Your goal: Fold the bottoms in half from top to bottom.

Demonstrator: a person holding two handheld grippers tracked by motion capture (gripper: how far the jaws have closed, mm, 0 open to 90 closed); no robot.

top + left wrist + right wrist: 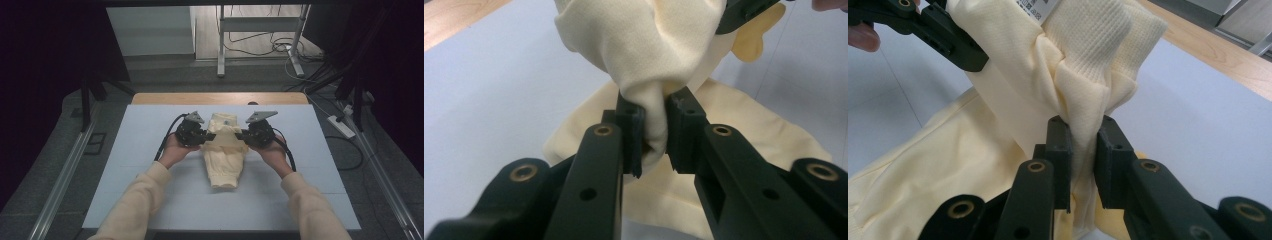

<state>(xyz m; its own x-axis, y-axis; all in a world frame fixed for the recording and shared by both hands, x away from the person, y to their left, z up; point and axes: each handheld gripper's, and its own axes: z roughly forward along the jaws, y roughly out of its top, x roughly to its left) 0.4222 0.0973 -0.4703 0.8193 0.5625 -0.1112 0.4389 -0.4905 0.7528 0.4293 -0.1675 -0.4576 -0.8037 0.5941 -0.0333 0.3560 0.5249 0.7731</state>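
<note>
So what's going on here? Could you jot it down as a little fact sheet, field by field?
work in hand: a person handles a pale yellow garment with two hand-held grippers
left gripper: shut on a bunched fold of the garment
right gripper: shut on a fold beside the ribbed band
garment: upper part lifted between the grippers, lower part lying on the table
surface: white sheet on a wooden table
hands: one on each gripper, cream sleeves

One pale yellow garment (223, 150) is seen at the centre of one worktop (125, 165). Two hand-held grippers are counted: the left hand-held gripper (204, 138) at nine o'clock of it, the right hand-held gripper (244, 135) at three o'clock.
</note>
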